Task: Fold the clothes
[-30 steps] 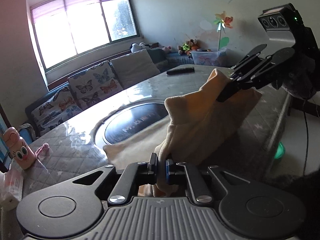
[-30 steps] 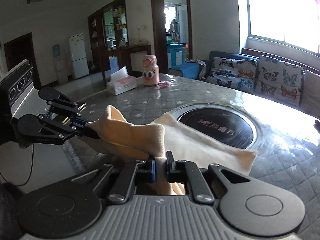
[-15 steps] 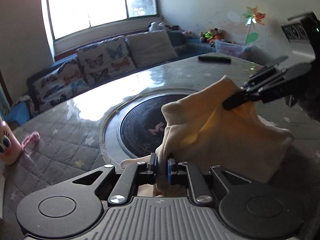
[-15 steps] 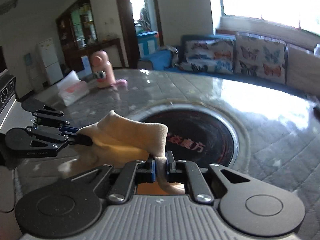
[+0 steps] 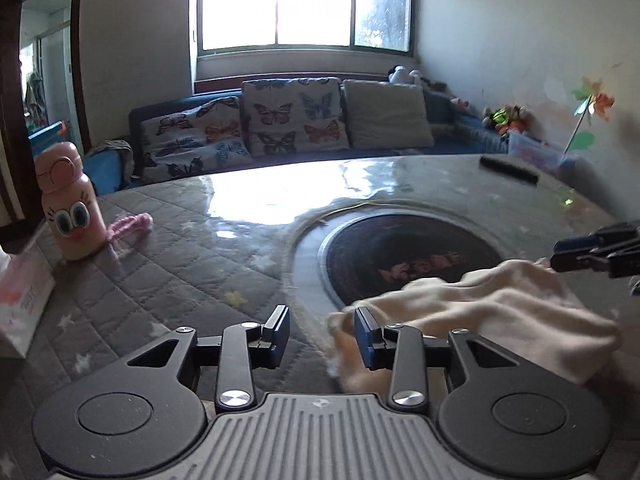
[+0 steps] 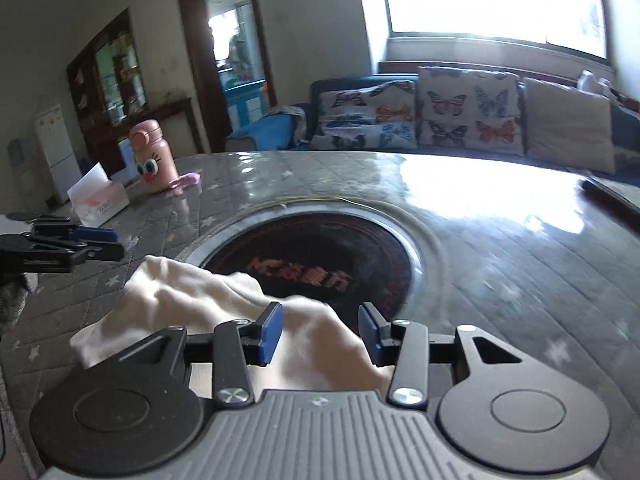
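One cream cloth [image 5: 500, 312] lies in a soft, rumpled heap on the table [image 5: 180, 264], its far edge lapping over the dark round plate [image 5: 404, 256] set into the tabletop. Two claws are in view. The left claw [image 5: 322, 334] is spread wide, its blue-padded fingers [image 5: 282, 330] gripping nothing; the cloth's near corner sits just beside the right-hand pad. The right claw [image 6: 320, 332] is spread wide too, with the cloth bunched low between and under its pads, not pinched. From the right wrist view the left claw's dark tips show at the left edge, just beyond the cloth.

The tabletop is grey quilted fabric with small stars under a glossy sheet. On it stand one pink bottle [image 5: 70, 208] with cartoon eyes, one pink knitted strap [image 5: 130, 226] beside it, one tissue box [image 6: 100, 200] and one black remote [image 5: 510, 170]. Behind is one sofa [image 5: 168, 120] with three butterfly cushions [image 5: 294, 120] and one plain beige cushion [image 5: 386, 120].

Half a second ago both claws were clamped on the cloth, holding it raised; now both have let go and it rests flat.
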The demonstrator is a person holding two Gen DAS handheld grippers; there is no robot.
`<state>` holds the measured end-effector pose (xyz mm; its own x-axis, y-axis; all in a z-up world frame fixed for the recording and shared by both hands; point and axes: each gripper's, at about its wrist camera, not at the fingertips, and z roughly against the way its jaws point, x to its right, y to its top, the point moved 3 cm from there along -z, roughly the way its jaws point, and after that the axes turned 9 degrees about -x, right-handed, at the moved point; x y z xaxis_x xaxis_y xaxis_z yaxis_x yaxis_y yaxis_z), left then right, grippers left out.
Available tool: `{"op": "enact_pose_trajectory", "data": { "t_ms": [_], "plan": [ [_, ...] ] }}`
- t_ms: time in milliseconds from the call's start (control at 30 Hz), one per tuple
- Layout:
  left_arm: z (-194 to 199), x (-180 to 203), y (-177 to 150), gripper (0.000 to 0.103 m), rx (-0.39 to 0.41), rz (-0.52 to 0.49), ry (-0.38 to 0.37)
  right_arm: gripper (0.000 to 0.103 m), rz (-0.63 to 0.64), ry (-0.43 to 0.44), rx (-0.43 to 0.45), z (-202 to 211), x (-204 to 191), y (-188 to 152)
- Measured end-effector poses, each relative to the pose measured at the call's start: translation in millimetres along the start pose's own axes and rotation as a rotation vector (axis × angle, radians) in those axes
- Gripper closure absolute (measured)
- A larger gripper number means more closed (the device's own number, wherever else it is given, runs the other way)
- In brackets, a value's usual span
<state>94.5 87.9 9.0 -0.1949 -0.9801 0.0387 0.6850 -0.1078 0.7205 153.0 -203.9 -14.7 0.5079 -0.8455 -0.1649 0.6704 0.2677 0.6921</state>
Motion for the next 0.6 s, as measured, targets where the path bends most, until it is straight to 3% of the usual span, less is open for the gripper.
{"op": "enact_pose_trajectory", "data": {
  "t_ms": [233, 367, 433, 500, 600],
  "plan": [
    [-23.8, 15.8, -2.7, 0.061, -0.063, 0.072, -0.038, 0.066, -0.114, -0.029, -0.041, 7.5, 27.4, -27.3],
    [-31.7, 13.7, -2.5, 0.063, -0.073, 0.106, -0.030, 0.075, -0.134, -0.026, -0.042, -1.5, 32.3, -28.7],
    [-35.7, 11.5, -4.3, 0.082, -0.081, 0.106, -0.011, 0.079, -0.137, -0.035, -0.045, -8.7, 31.3, -27.0],
    [-38.7, 8.6, -6.5, 0.091, -0.088, 0.102, 0.030, 0.092, -0.133, -0.054, -0.042, -14.8, 29.2, -25.5],
    [-42.0, 1.6, -12.3, 0.092, -0.104, 0.100, 0.080, 0.094, -0.109, -0.088, -0.018, -16.9, 25.0, -23.7]
  ]
}}
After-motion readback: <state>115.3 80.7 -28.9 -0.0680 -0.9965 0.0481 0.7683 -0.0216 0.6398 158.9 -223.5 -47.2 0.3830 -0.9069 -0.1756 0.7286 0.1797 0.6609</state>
